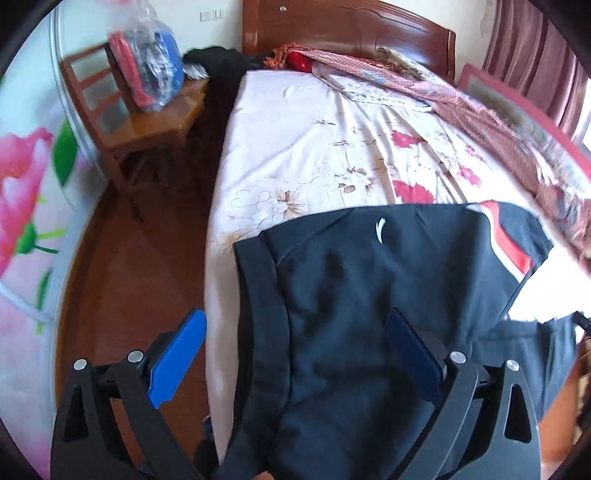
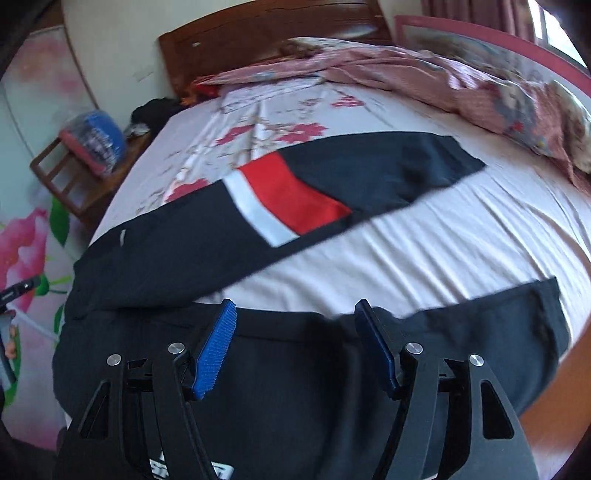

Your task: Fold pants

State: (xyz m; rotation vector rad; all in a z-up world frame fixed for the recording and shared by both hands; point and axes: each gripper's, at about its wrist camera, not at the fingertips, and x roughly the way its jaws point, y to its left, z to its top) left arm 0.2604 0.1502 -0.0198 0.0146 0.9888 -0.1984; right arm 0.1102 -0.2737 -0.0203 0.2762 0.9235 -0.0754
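Dark navy pants point(image 1: 351, 277) lie flat on the flowered bedsheet point(image 1: 295, 129), waistband point(image 1: 262, 295) near the bed's left edge. In the right wrist view the pants point(image 2: 184, 251) spread into two legs. The far leg carries a red and white band point(image 2: 291, 192), and the near leg point(image 2: 480, 325) runs along the bed's front edge. My left gripper point(image 1: 295, 314) hovers open over the waist, one finger past the bed's edge and one over the cloth. Above the near leg, my right gripper point(image 2: 295, 303) is open with nothing between its pads.
A wooden chair point(image 1: 129, 122) with a plastic bag of clothes point(image 1: 155, 74) stands left of the bed on the wood floor point(image 1: 129, 277). A crumpled pink quilt point(image 2: 480, 85) lies along the far right side. The headboard point(image 1: 347, 29) is at the back.
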